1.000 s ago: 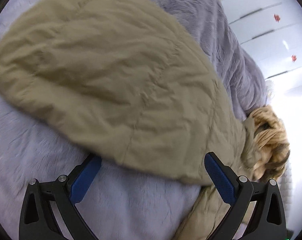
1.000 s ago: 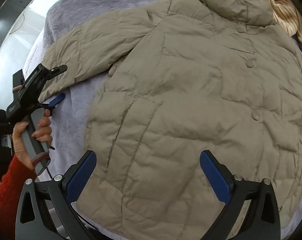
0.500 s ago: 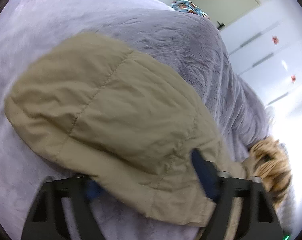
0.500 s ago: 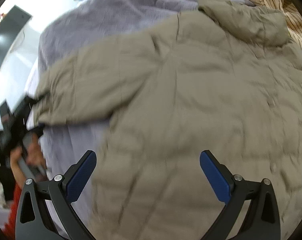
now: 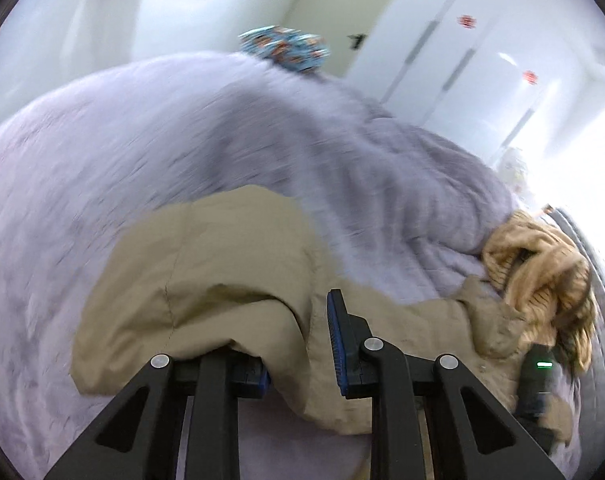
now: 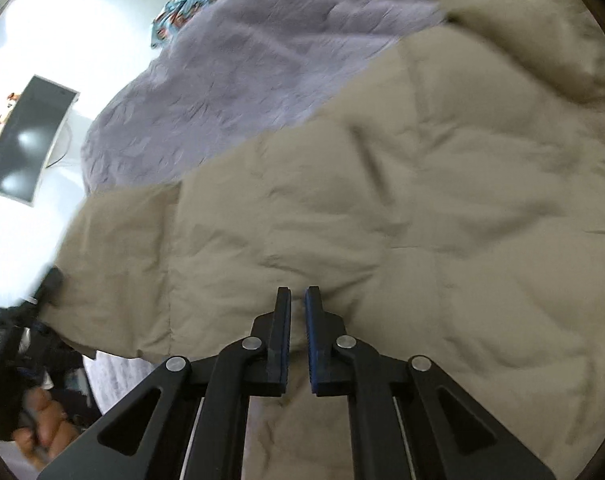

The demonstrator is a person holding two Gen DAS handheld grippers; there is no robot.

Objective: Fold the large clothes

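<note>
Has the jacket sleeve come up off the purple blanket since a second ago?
Yes. The left claw just closed on the jacket sleeve, lifting it clear of the purple blanket.

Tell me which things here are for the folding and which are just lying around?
For the folding:
- the tan jacket
- the left gripper, its jaws just closed on the jacket's sleeve
- the right gripper, shut on a pinch of the jacket

Just lying around:
- the purple blanket underneath
- the striped cloth
- the patterned cloth
- the screen on the wall
</note>
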